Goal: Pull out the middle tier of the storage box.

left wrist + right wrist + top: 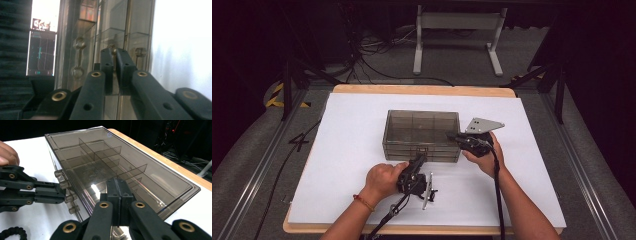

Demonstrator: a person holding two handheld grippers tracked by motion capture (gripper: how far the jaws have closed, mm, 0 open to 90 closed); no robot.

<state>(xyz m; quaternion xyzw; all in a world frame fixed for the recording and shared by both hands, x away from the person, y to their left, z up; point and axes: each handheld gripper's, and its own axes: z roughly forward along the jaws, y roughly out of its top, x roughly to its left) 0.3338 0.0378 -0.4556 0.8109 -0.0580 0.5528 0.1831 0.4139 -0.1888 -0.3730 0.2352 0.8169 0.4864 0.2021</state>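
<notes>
Smoke-grey clear plastic drawer box (pixel 422 135) sits near the middle of my white table sheet (pixel 347 150), its drawer fronts turned toward the near edge. From the high view my left tongs (pixel 421 160) reach into that front face, and my right tongs (pixel 452 135) rest at the box's right front corner, as if to steady it.

Along my left tongs (pixel 114 61), the jaws stand pinched together on a small clear drawer handle (pixel 113 48); a neighbouring handle (pixel 78 57) lies free just beside it.

Along my right tongs (pixel 117 187), the jaws are pressed flat together with nothing between them, their tips against the box's top at the corner (pixel 175 195). The dividers show through the lid.

I judge the grip is made; no drawer looks pulled out yet, so drawing it toward the near edge is left.
</notes>
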